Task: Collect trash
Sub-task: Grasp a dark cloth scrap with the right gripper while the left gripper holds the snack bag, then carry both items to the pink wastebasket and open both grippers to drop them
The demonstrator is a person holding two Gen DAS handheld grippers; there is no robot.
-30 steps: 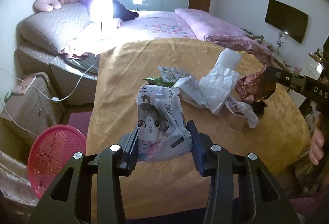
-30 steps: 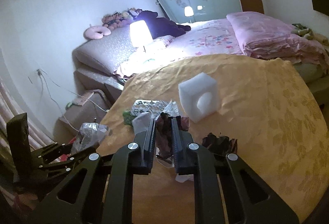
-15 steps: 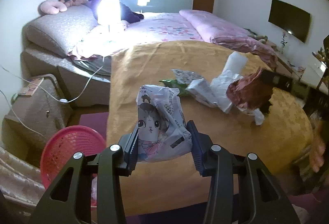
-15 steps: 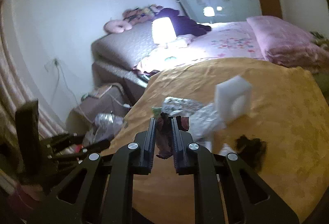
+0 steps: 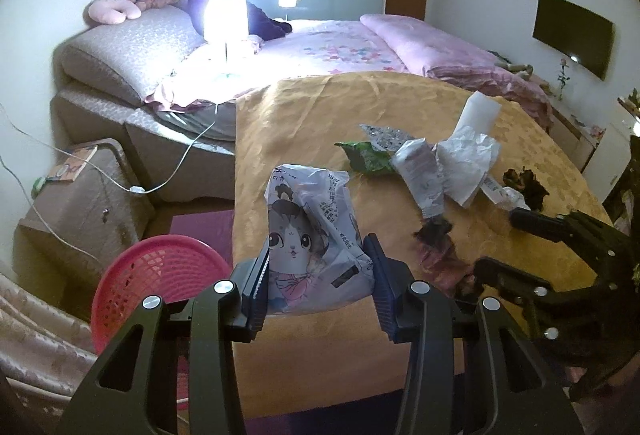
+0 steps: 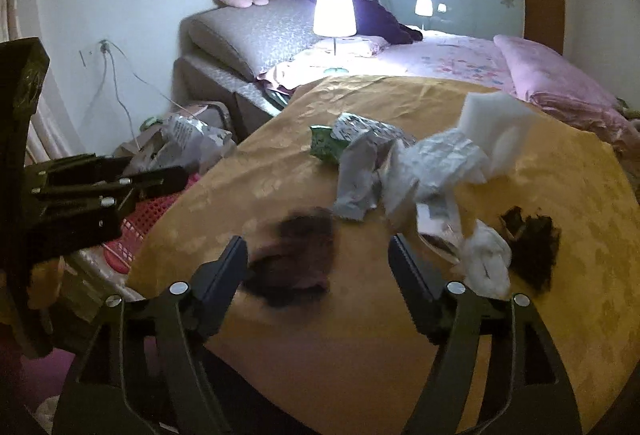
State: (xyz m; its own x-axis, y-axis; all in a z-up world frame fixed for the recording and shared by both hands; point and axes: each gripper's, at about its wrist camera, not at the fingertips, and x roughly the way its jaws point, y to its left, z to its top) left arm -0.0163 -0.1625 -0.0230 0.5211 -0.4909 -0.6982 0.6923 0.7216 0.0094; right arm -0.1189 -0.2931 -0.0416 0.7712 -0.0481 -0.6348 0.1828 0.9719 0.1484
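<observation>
Bedroom scene, two wrist views w/ fisheye bend. Left gripper is pinched on a cartoon-cat snack bag, held upright between the pads at centre frame, above the near edge of a gold-clothed table. A pink mesh basket is seen at 8 o'clock from the bag, on the floor just beside the table; its inside is mostly hidden, so what it holds cannot be told. Right gripper is seen w/ tongs spread wide and nothing gripped; a dark reddish wrapper lies blurred on the cloth between them, nearer the left finger. Whether it is touched cannot be told. More trash is left on the table: a green packet at 12 o'clock from the open tongs, a silver foil bag just beside it, a grey wrapper, crumpled white paper, a white foam block at 1 o'clock, and a dark scrap w/ a white wad at 3 o'clock. As judged, the job is at an early-to-middle stage: one piece is in hand but not yet binned, approx. eight pieces remain on the cloth. The cat bag would need to be carried over the basket and let go; the dark wrapper seems next for the right side.
</observation>
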